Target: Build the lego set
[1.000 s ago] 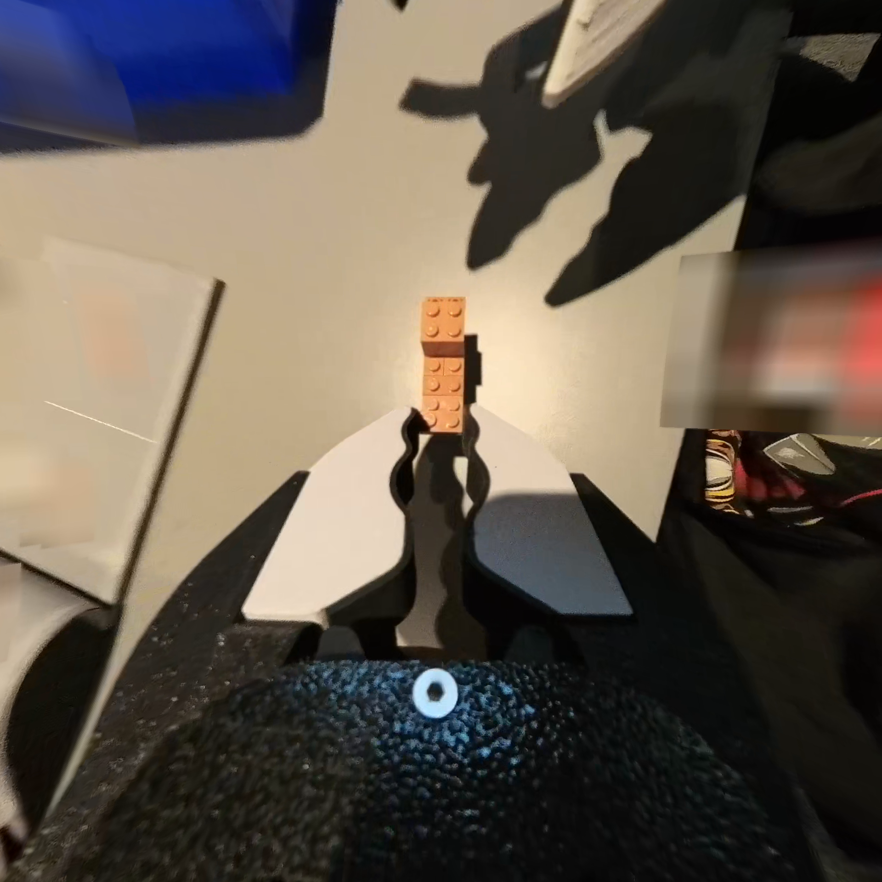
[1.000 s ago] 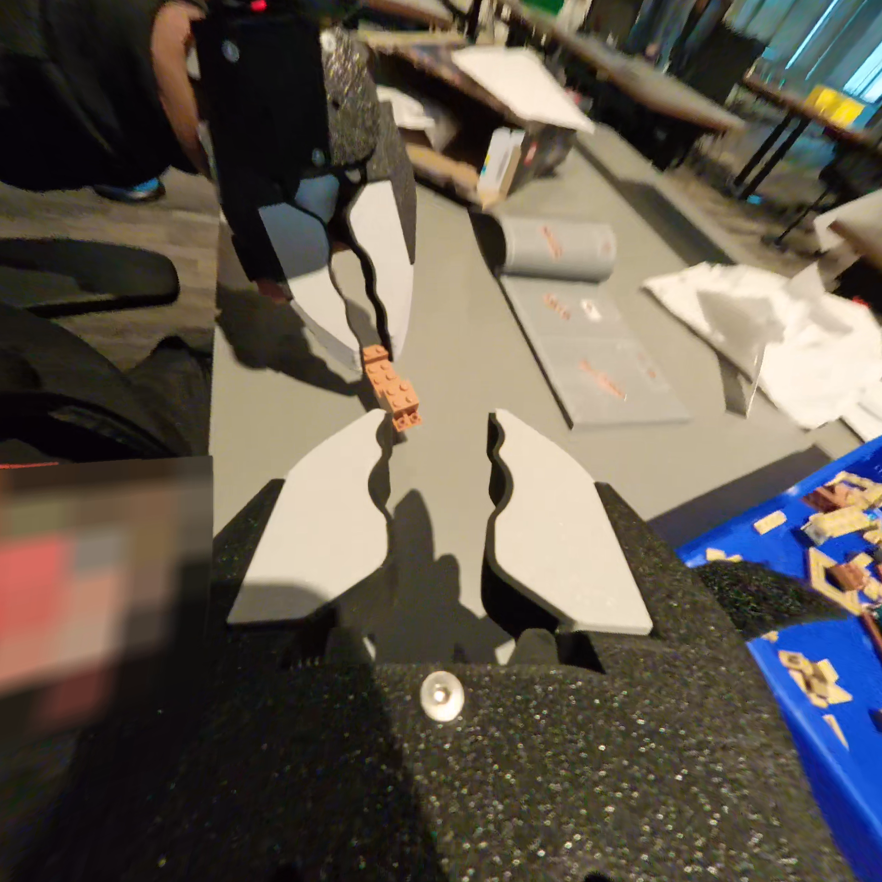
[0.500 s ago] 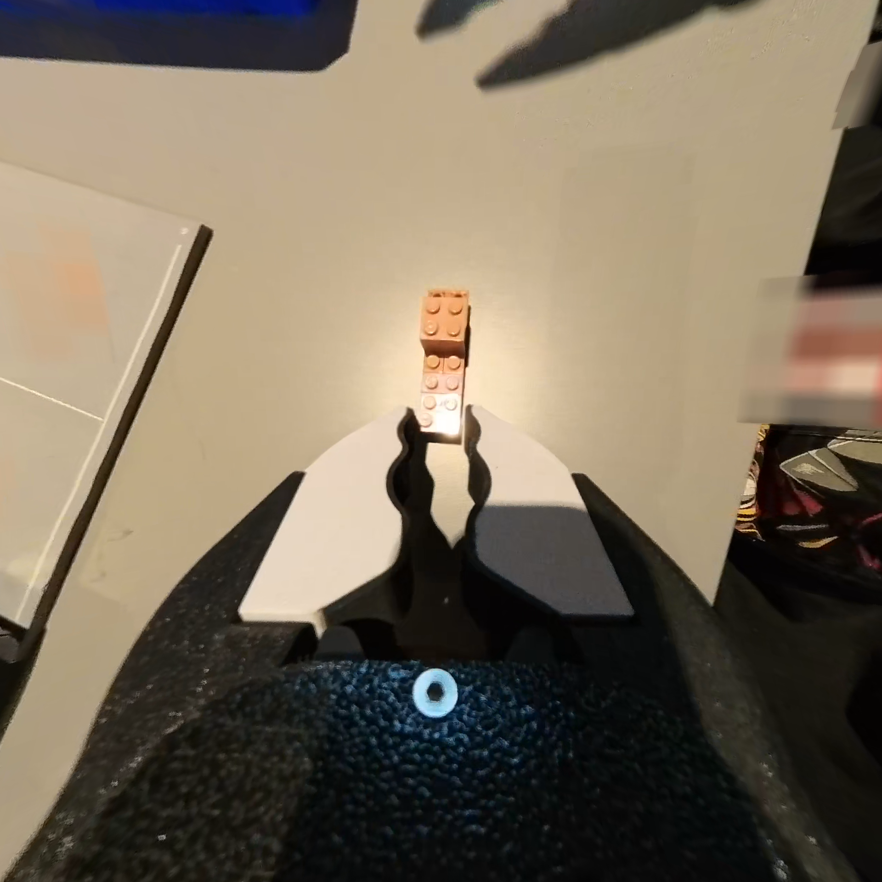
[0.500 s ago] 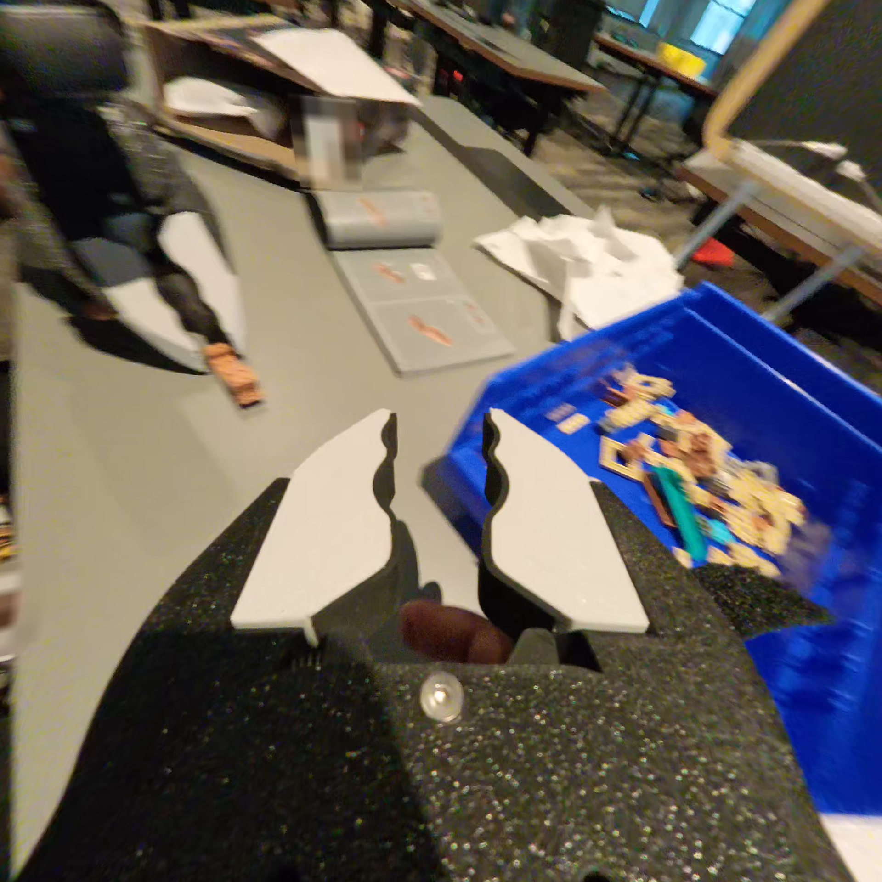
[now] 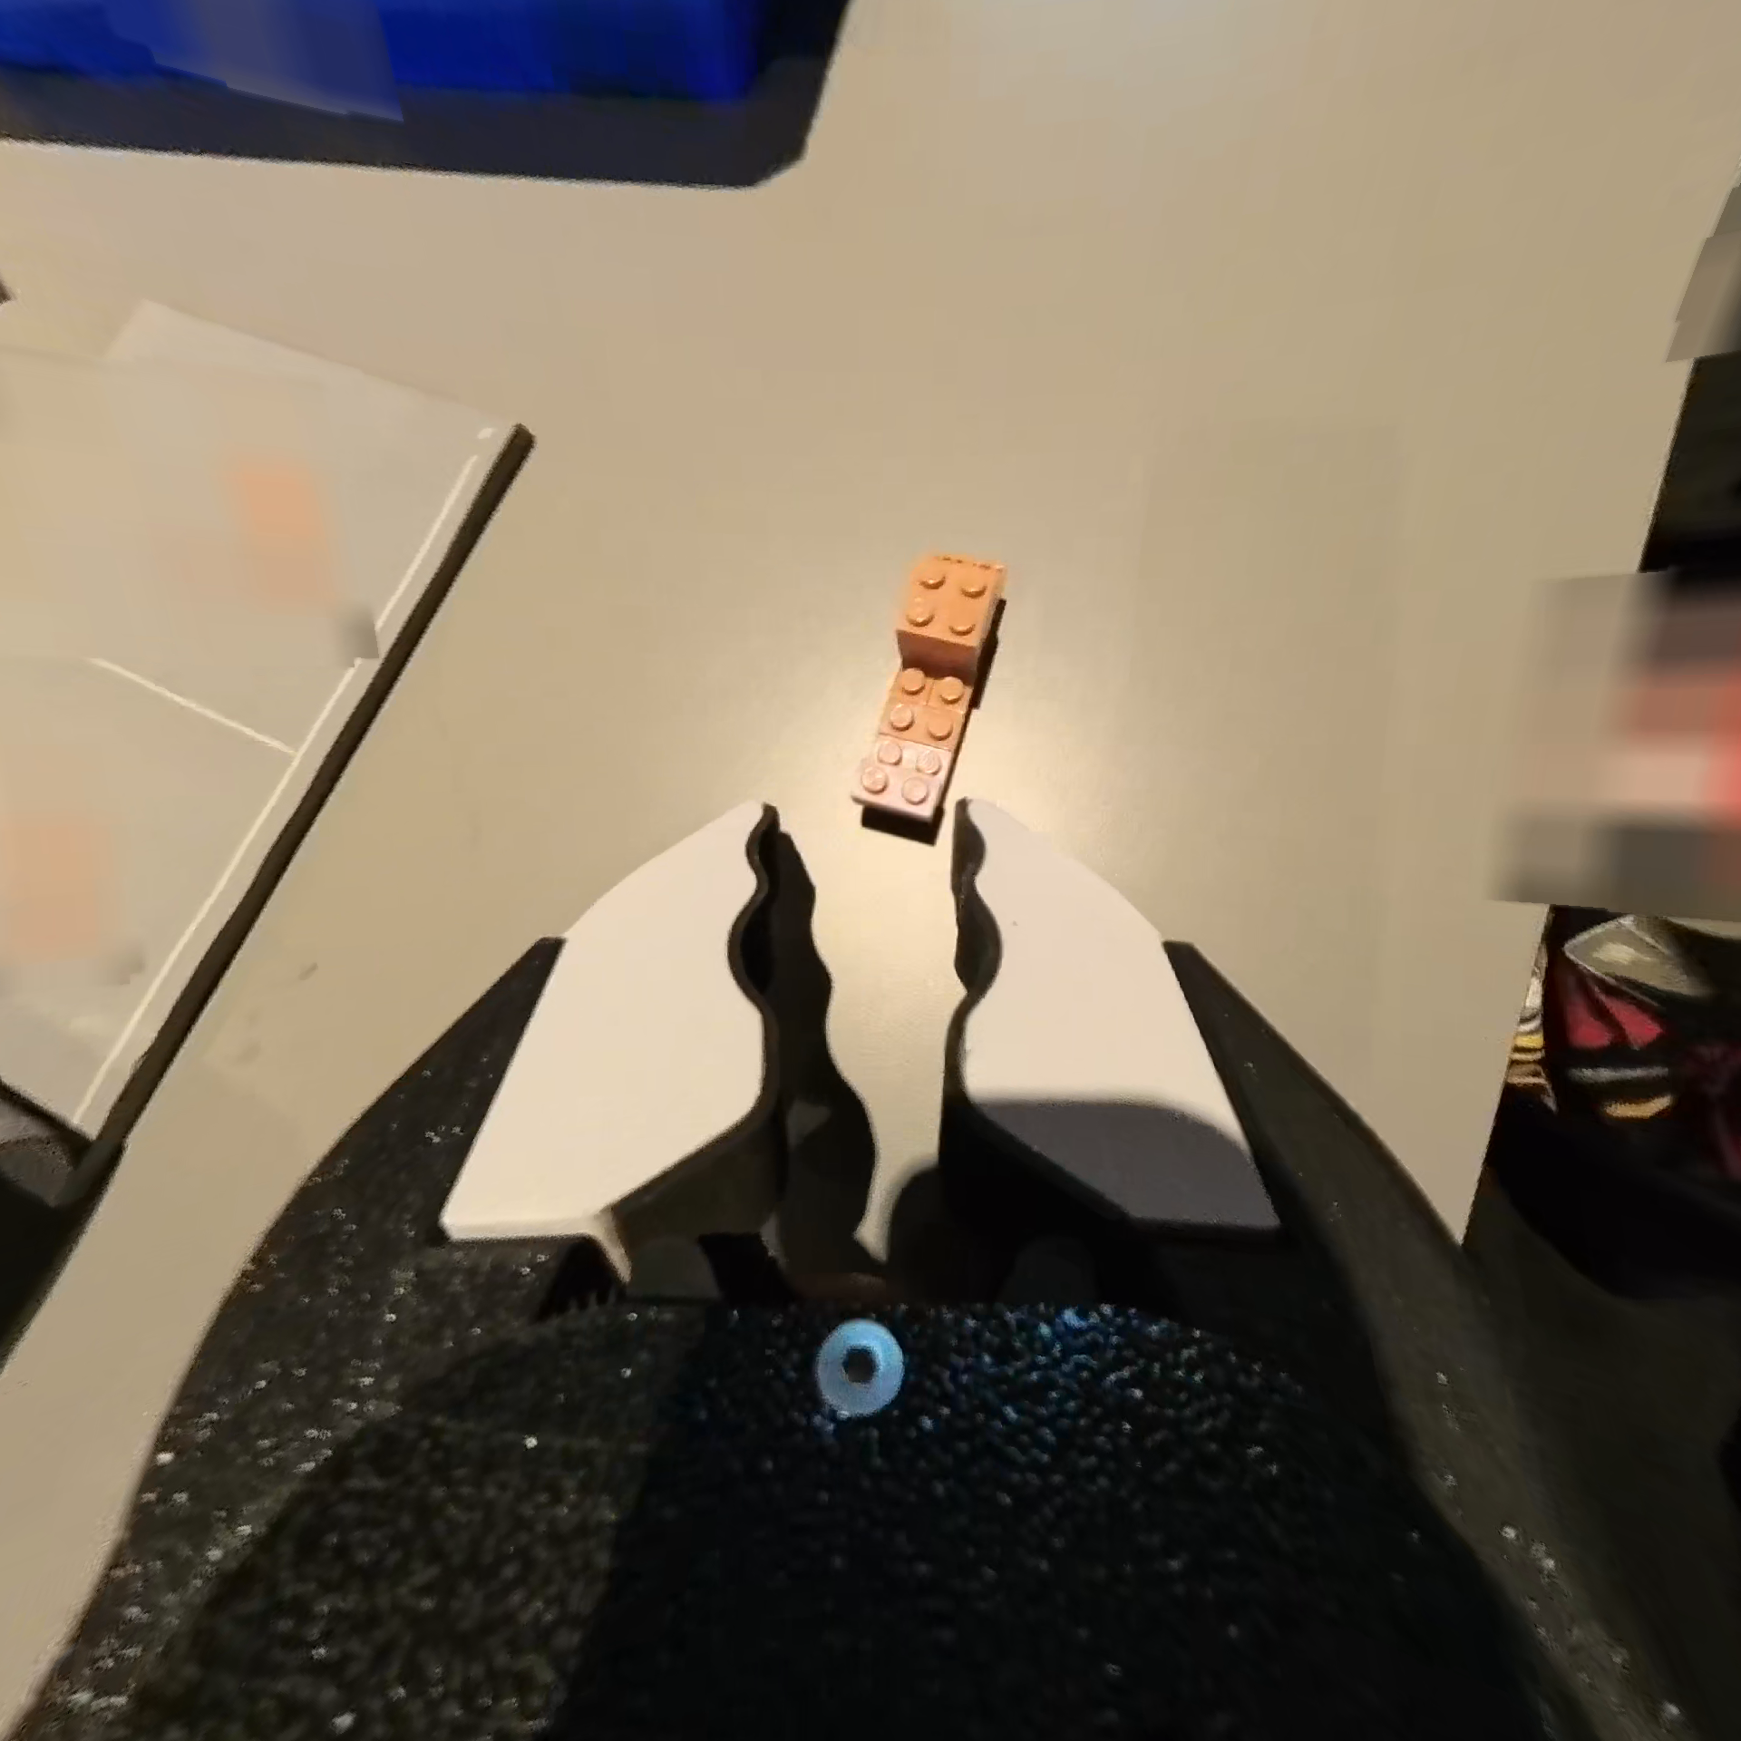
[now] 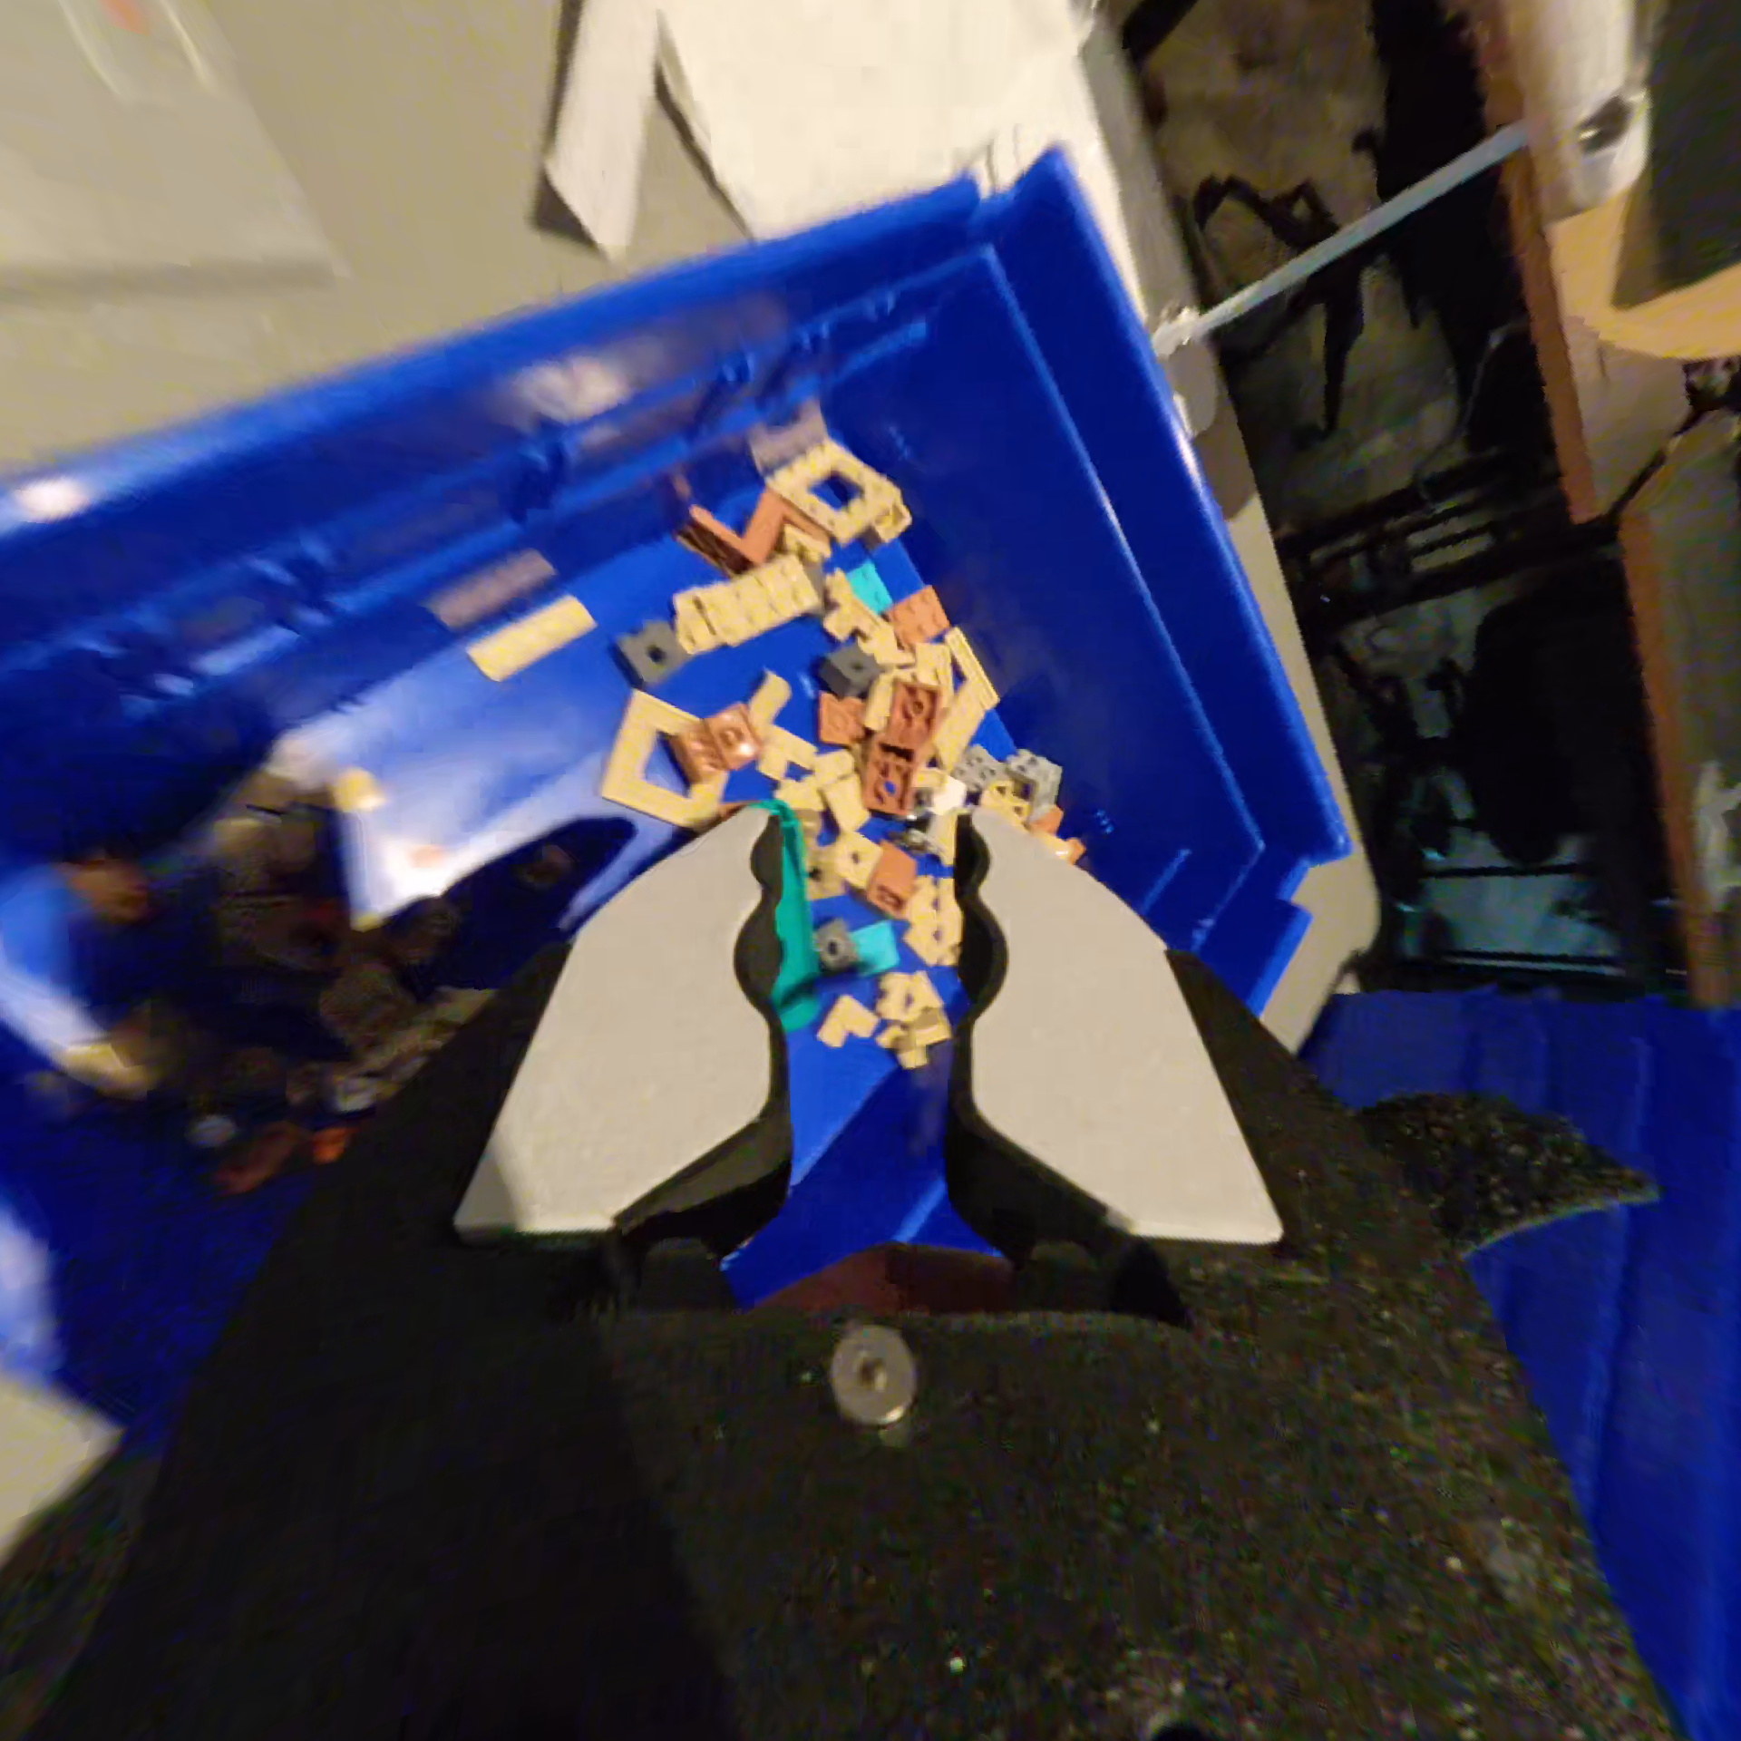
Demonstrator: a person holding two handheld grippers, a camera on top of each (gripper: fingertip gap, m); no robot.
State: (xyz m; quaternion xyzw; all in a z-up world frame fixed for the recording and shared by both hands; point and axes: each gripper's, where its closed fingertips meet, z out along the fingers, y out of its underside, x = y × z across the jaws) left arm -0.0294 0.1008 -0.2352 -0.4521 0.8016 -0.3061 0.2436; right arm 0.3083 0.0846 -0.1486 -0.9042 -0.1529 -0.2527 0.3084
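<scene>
A small orange-brown lego assembly (image 5: 928,702), a long studded strip with a taller block at its far end, lies on the pale table. My left gripper (image 5: 862,818) is open and empty just behind the strip's near end, not touching it. My right gripper (image 6: 867,829) is open and empty above a blue bin (image 6: 1065,396) that holds several loose tan, brown, grey and teal lego pieces (image 6: 848,716). A teal piece (image 6: 793,928) shows between its jaws, down in the bin.
An instruction booklet (image 5: 188,678) lies at the left of the left wrist view. The blue bin's edge (image 5: 396,75) shows at the top. White crumpled paper (image 6: 754,104) lies beyond the bin. The table's right edge (image 5: 1602,659) drops off to dark floor. The gap from one gripper's tips to the other's is roughly 35 cm.
My left gripper opened and let go of the orange-brown assembly, which now lies on the table. My right gripper swung right, away from the assembly, to above the blue bin.
</scene>
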